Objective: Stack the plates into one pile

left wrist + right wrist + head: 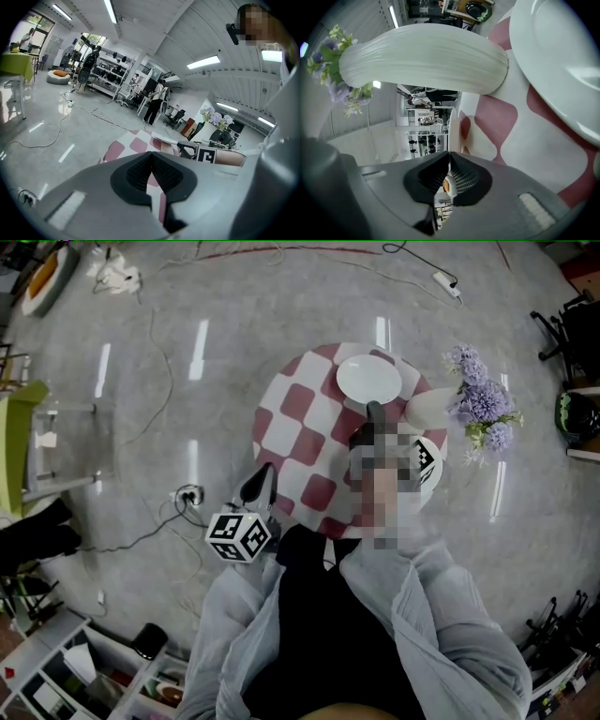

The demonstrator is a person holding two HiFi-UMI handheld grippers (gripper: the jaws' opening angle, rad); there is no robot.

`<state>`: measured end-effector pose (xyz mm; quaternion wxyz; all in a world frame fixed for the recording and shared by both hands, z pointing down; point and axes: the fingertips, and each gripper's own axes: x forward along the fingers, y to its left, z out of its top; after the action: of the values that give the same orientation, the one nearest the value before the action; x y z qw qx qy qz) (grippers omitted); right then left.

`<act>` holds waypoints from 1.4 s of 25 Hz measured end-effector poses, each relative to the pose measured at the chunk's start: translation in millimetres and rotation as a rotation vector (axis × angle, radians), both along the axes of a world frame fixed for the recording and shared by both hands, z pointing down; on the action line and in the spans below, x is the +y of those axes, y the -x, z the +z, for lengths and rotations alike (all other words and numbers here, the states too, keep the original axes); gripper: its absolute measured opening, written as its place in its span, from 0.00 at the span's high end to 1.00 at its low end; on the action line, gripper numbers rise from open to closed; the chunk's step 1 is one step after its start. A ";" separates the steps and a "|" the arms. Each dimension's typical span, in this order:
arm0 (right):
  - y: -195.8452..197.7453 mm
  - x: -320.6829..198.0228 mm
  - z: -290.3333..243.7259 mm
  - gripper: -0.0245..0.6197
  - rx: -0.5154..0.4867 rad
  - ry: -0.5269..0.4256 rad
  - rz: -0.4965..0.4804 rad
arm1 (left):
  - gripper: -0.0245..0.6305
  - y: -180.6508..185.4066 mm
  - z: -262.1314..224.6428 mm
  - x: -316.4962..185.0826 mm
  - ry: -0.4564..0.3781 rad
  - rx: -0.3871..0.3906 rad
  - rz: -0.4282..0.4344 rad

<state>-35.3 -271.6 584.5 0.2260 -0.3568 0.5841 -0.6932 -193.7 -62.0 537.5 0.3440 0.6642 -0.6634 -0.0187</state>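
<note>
The rim of a thin white round plate (452, 126) is pinched between the closed jaws of the right gripper (449, 177). The plate is seen edge-on at 12 o'clock, just above the red-and-white checked table (309, 427). A second white plate (553, 61) lies at 2 o'clock. The left gripper (266, 471) is kept closed and empty off the table's 8 o'clock edge. A slip is risked: so narrow a bite could let the plate tilt out, or the plate could be knocked against the ribbed white vase (426, 56). A glossy grey floor (141, 352) crossed by cables is seen around the table, with shelving beyond.
</note>
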 end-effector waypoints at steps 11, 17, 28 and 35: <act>-4.5 46.2 -31.9 0.93 -0.069 -0.081 -0.105 | 0.94 -13.7 -6.6 17.3 -0.025 -0.001 0.053; -14.1 77.8 -58.1 0.93 -0.108 -0.135 -0.129 | 0.94 -18.2 -12.9 28.5 -0.045 -0.003 0.096; -51.3 136.9 -86.5 0.93 -0.152 -0.176 -0.056 | 0.94 -33.1 -24.5 42.1 -0.075 -0.005 0.208; -86.3 155.4 -85.2 0.93 -0.140 -0.184 0.002 | 0.94 -58.3 -23.3 37.3 -0.087 0.010 0.288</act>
<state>51.0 -116.2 499.3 0.2986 -0.2859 0.6278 -0.6595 -135.4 -24.6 514.2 0.3172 0.7667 -0.5582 -0.0012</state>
